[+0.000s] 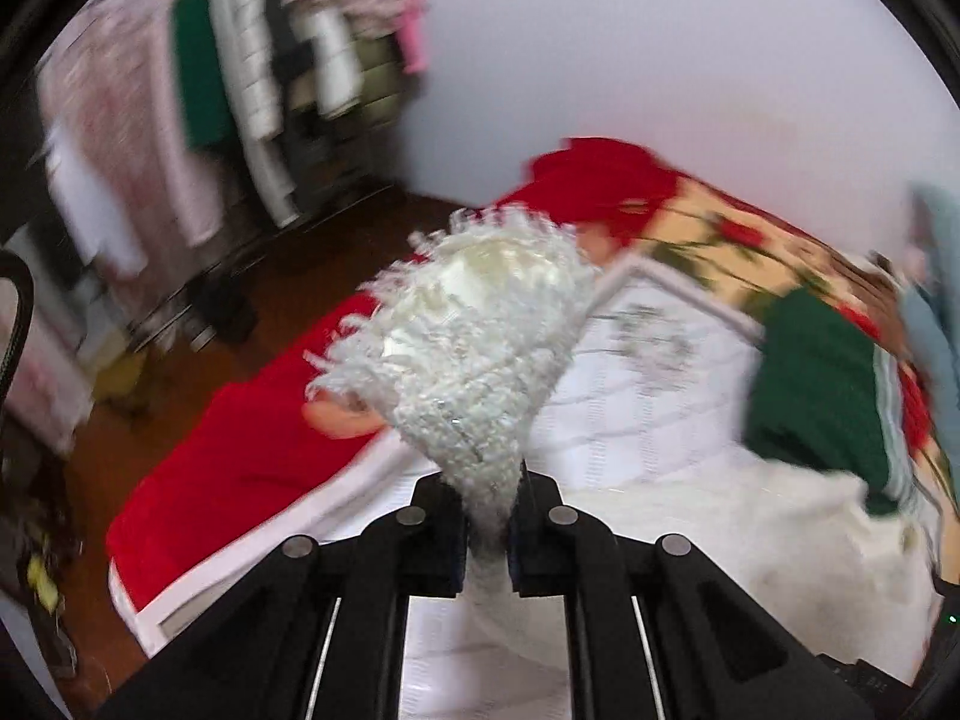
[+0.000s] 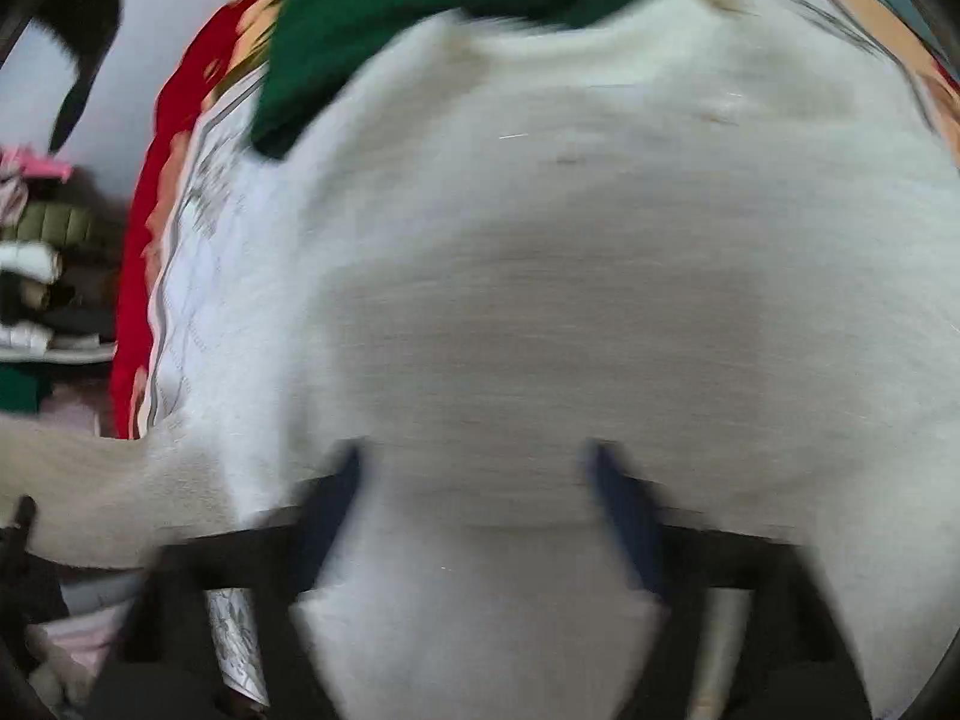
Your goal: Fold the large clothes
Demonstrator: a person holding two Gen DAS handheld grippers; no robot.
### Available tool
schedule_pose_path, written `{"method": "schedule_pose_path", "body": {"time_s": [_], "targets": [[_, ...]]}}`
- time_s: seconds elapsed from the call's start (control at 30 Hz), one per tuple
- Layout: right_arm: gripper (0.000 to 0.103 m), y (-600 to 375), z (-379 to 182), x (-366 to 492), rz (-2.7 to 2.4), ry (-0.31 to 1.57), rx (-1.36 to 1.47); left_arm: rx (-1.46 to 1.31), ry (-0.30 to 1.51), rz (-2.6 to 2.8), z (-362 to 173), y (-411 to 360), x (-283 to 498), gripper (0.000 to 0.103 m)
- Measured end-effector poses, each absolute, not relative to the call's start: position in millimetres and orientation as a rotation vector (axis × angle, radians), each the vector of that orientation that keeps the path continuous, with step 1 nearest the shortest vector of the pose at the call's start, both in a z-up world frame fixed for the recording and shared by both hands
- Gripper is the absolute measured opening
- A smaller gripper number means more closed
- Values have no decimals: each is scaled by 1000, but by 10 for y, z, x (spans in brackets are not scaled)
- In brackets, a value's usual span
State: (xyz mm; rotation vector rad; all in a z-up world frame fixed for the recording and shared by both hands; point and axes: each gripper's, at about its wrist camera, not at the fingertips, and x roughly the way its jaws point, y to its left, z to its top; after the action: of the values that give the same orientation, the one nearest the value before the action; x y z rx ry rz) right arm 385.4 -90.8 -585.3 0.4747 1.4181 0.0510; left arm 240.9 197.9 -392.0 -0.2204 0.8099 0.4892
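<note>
A large white fuzzy garment (image 2: 540,252) lies spread on the bed and fills most of the right wrist view. My left gripper (image 1: 487,498) is shut on a bunched, shaggy end of the white garment (image 1: 474,354) and holds it lifted above the bed. More of the garment lies at the lower right of that view (image 1: 750,540). My right gripper (image 2: 474,468) is open, its dark fingers (image 2: 624,522) spread just above the cloth. Both views are blurred by motion.
The bed has a white quilted cover (image 1: 648,384) over a red and floral blanket (image 1: 240,450). A dark green folded garment (image 1: 816,384) lies at the far side, also in the right wrist view (image 2: 384,12). A rack of hanging clothes (image 1: 240,90) stands beyond brown floor (image 1: 288,276).
</note>
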Motion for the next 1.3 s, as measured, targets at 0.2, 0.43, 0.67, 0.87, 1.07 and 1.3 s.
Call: {"method": "schedule_pose_path", "body": {"time_s": [0.2,0.43,0.67,0.87,1.07,1.3], "targets": [[89,-2111,-5932,3512,-112,1439,594,-154,870,209,-3813,405,2603,6],[89,-3232,-5938,3200,-209,1412,641,-138,1011,-68,-4079,-1523,2782,6],[89,-4158,-5995,3063,-274,1393,653,2,1122,-127,-4592,-2561,2910,7],[89,-4513,-6066,2962,-270,1380,692,17,1206,-121,-4872,-2626,2968,41],[89,-4617,-6040,2925,-215,1366,799,-66,1221,-128,-4823,-2388,2883,95],[89,-4229,-5875,3232,-33,1288,862,-118,1246,157,-4748,-1400,2504,95]]}}
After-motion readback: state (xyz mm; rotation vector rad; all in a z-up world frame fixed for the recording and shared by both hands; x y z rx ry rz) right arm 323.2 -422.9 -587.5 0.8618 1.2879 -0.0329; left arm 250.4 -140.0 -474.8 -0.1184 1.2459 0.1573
